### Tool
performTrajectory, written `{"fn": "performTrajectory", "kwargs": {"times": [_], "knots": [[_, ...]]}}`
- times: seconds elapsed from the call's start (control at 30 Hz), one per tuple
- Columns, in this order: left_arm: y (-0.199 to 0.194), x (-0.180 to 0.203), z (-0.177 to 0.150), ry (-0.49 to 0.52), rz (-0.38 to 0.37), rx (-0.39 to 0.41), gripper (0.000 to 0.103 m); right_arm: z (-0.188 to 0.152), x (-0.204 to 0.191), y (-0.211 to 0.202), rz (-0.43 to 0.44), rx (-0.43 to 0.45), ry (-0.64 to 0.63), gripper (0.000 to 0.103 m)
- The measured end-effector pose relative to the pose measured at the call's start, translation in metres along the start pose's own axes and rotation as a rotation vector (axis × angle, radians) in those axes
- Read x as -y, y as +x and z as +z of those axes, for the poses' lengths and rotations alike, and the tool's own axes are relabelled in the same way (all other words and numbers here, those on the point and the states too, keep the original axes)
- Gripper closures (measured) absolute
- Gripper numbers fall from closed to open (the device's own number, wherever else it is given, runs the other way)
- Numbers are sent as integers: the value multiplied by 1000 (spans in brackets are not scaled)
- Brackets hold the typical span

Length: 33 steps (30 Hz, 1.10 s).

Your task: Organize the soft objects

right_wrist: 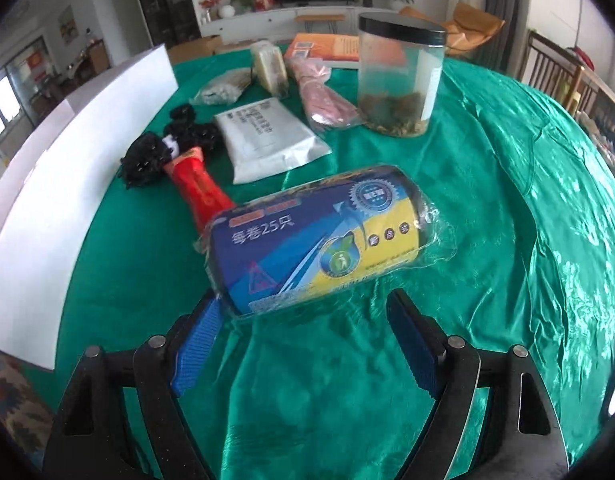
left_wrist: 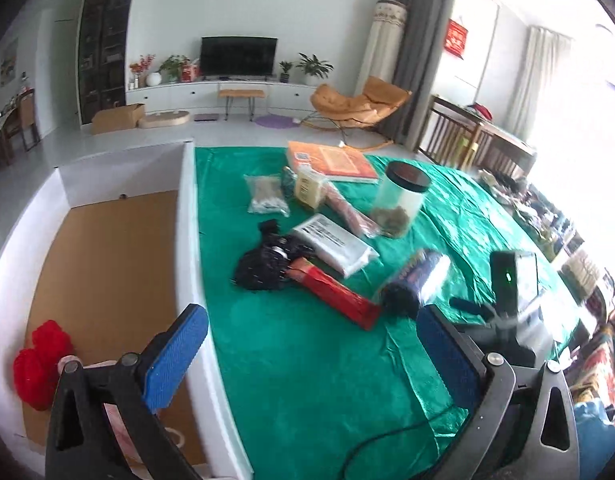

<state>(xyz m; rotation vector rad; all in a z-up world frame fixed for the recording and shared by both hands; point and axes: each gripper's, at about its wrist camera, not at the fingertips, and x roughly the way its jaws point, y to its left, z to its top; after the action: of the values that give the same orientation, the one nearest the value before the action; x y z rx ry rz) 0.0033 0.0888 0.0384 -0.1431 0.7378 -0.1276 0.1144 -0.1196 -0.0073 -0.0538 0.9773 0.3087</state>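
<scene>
Brown cardboard lines the floor of the white box (left_wrist: 107, 176) at the far left of the left wrist view, and a red fluffy item (left_wrist: 41, 364) is seen lying in its near corner. The left gripper (left_wrist: 313, 350) is held over the box wall and the green cloth (left_wrist: 307, 380), its blue pads spread wide with nothing between them; one pad hangs over the box, the other over the cloth.

To the right of the box wall, a black fuzzy bundle (left_wrist: 263, 264) is laid on the cloth, touching a red packet (left_wrist: 335, 294). A grey flat pouch (left_wrist: 335, 244) lies just behind them. Further back a clear bag of small pieces (left_wrist: 265, 196), a yellowish pack (left_wrist: 309, 188), a pink wrapped bundle (left_wrist: 347, 210) and an orange book (left_wrist: 331, 160) are grouped. A clear jar with a black lid (left_wrist: 401, 200) stands upright to their right.

Nearer, a blue and yellow wrapped roll (right_wrist: 319, 240) lies on its side on the cloth, one end against the red packet. The right gripper (right_wrist: 303, 340) is held just in front of this roll, its jaws set wide apart and nothing gripped; the roll's near edge lies close to the left pad, though contact cannot be told.
</scene>
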Motion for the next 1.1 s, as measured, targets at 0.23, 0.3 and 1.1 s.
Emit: {"fn": "performTrajectory", "kwargs": {"times": [0.23, 0.3, 1.1], "knots": [[59, 41, -15, 29, -31, -140, 0, 55, 123, 27, -310, 67, 170, 18], [83, 40, -20, 2, -27, -187, 0, 68, 152, 29, -369, 70, 207, 18], [178, 18, -44, 16, 176, -196, 0, -8, 76, 17, -248, 37, 167, 14]]}}
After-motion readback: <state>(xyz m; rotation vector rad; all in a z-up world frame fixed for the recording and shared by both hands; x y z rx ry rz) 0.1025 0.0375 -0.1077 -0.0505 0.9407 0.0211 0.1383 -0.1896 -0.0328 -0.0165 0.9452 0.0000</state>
